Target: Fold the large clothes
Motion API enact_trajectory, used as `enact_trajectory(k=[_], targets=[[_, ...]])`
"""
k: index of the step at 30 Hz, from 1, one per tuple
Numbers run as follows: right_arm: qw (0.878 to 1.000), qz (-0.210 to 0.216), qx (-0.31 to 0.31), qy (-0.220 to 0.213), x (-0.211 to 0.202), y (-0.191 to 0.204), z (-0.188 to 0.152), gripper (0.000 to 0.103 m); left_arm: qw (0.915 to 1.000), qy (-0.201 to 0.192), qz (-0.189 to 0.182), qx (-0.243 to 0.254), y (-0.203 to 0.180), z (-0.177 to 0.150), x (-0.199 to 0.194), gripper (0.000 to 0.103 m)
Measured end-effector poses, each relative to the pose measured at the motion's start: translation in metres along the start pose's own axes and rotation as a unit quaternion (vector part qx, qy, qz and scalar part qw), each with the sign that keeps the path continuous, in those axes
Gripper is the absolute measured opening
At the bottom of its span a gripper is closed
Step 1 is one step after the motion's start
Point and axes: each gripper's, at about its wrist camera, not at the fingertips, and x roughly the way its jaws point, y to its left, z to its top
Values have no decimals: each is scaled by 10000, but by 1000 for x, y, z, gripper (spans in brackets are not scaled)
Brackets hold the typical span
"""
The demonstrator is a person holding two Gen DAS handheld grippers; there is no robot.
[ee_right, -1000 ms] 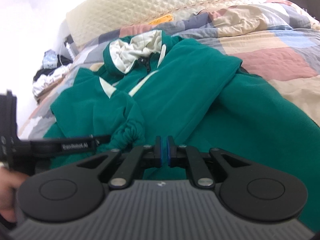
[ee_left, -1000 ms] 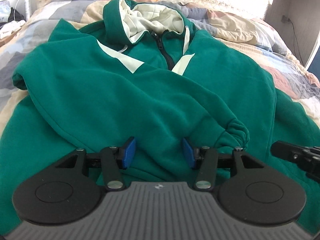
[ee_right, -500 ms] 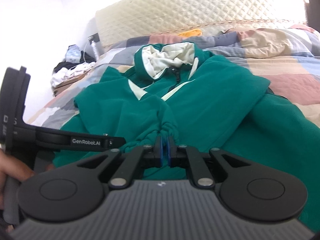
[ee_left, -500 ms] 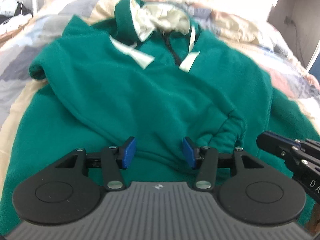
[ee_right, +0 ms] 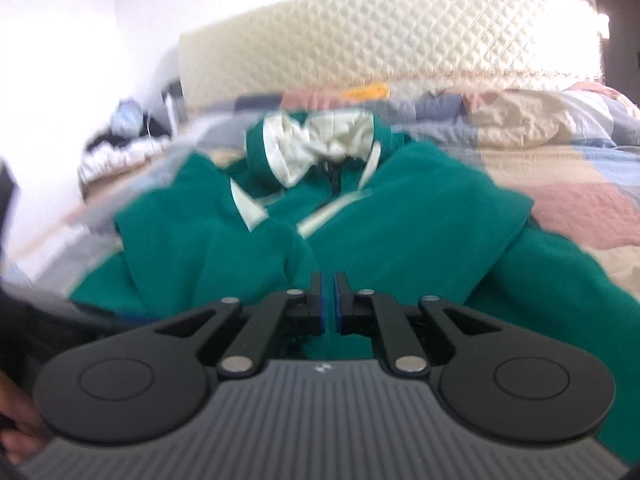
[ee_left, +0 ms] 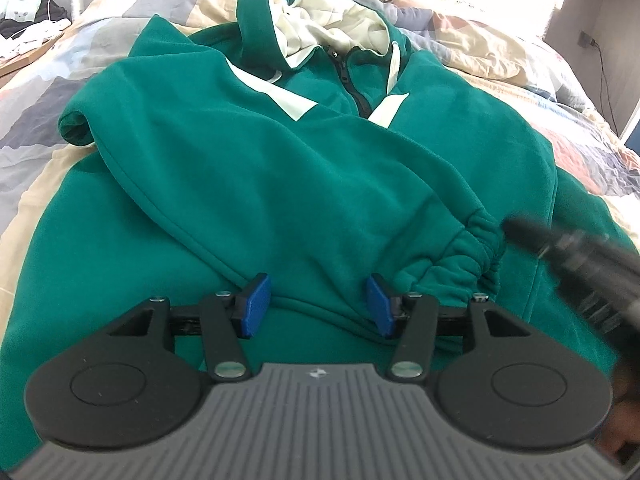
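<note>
Left wrist view: a green hooded sweatshirt [ee_left: 280, 168] lies spread on a patchwork quilt [ee_left: 520, 64] covering the bed, hood toward the quilted headboard [ee_right: 400, 36], both sleeves crossed over the chest. The left gripper [ee_left: 316, 304] hangs over the near hem with its blue pads about half apart, straddling a ridge of sleeve fabric without pinching it. The gathered cuff [ee_left: 476, 248] sits just right of it. The right gripper [ee_right: 328, 300] has its pads closed together; whether fabric is caught between them I cannot tell, as that view is blurred.
</note>
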Motion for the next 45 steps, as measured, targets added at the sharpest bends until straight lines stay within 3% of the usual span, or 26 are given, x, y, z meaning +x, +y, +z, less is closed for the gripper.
enact_trajectory(k=[4, 7, 14, 23, 30, 32, 34, 35, 39, 41, 45], targets=[[9974, -283, -34, 668, 18, -5, -14, 6, 10000, -23, -29, 8, 0, 0, -1, 60], [9972, -253, 105, 697, 18, -10, -15, 3, 10000, -75, -45, 35, 0, 1, 0, 61], [9978, -248, 161, 594, 11, -10, -13, 8, 9986, -354, -275, -292, 10, 6, -14, 61], [9976, -203, 656, 64, -7, -23, 8, 8, 9940, -915, -261, -545, 24, 19, -36, 61], [9951, -142, 962, -151, -6, -30, 24, 8, 9969, -748, -67, -215, 28, 42, -20, 62], [9941, -163, 1034, -276, -3, -32, 32, 12, 9978, -611, -37, -256, 36, 54, -13, 62], [9929, -138, 1130, -358, 2, -37, 41, 38, 9979, -503, -12, -402, 46, 68, -6, 62], [9918, -92, 1225, -355, 3, -40, 44, 44, 9978, -472, 7, -472, 50, 77, -2, 62], [9864, 4, 1585, -429, 3, -56, 48, 46, 9962, -586, 108, -643, 68, 116, 6, 62], [9858, -20, 1642, -356, 9, -61, 52, 46, 9950, -617, -30, -789, 77, 135, 14, 62], [9865, 33, 1618, -235, 44, -73, 81, 46, 9944, -721, -87, -763, 83, 175, 38, 62]])
